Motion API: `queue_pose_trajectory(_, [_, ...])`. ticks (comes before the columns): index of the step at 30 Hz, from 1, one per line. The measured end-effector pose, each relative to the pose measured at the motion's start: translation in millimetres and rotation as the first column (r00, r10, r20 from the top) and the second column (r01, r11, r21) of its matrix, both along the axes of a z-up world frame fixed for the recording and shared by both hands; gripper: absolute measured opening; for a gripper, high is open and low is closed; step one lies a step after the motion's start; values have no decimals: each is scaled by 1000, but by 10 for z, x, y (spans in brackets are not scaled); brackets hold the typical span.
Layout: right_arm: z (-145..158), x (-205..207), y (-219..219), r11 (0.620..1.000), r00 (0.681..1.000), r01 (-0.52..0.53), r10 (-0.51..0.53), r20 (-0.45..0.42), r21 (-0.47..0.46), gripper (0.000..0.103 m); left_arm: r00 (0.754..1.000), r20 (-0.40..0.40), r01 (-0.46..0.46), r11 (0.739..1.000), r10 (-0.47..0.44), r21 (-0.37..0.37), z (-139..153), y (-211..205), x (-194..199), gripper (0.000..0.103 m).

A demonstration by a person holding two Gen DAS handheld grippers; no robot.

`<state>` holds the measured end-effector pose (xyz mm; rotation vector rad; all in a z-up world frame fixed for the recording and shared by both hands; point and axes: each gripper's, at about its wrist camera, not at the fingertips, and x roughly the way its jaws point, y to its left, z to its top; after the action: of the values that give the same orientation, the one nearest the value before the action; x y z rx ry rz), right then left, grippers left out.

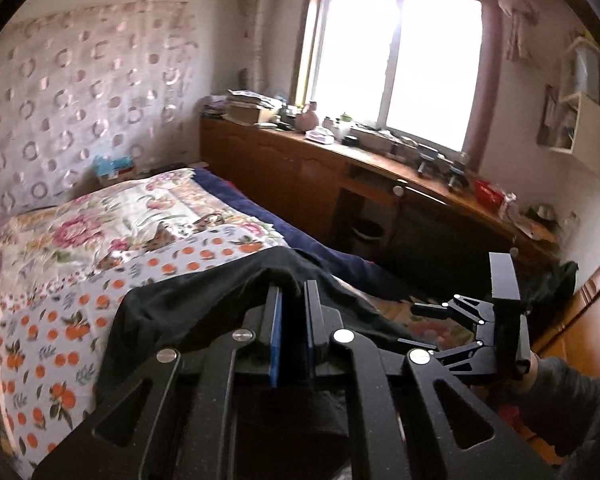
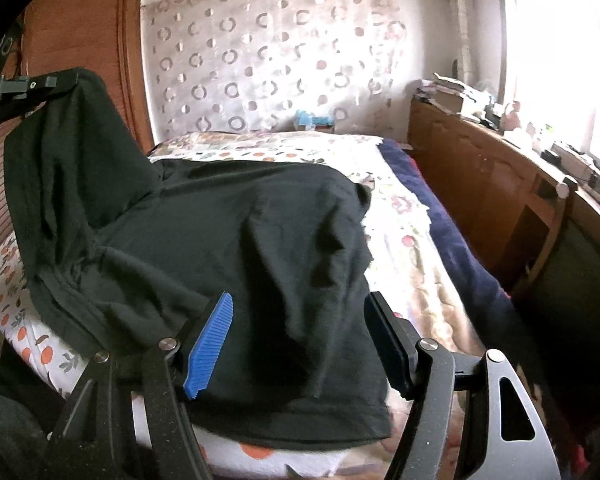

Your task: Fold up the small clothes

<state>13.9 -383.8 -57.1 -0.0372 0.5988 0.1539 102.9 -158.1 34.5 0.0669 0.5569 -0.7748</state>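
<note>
Right, the left gripper (image 1: 294, 292) has its jaws pinched tight on a fold of the black shirt (image 2: 228, 240), holding that corner up off the bed (image 2: 400, 240). The rest of the shirt drapes across the orange-print sheet (image 1: 40, 340). The right gripper (image 2: 300, 340) hangs over the near hem, jaws wide apart, cloth between them but not clamped.
</note>
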Motion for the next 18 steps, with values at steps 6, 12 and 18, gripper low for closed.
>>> queue_pose_trajectory(6, [7, -104, -26, 999, 999, 31, -31, 14, -6, 70, 998, 4, 62, 998, -62, -17, 192, -342, 33, 10])
queue_pose_trajectory(12, [44, -193, -7, 999, 999, 39, -40, 21, 21, 70, 996, -55, 70, 997, -69, 21, 188, -558, 46, 11])
queue_pose_trajectory(18, [32, -193, 13, 999, 999, 25, -26, 19, 20, 70, 998, -58, 41, 998, -38, 44, -7, -333, 74, 43])
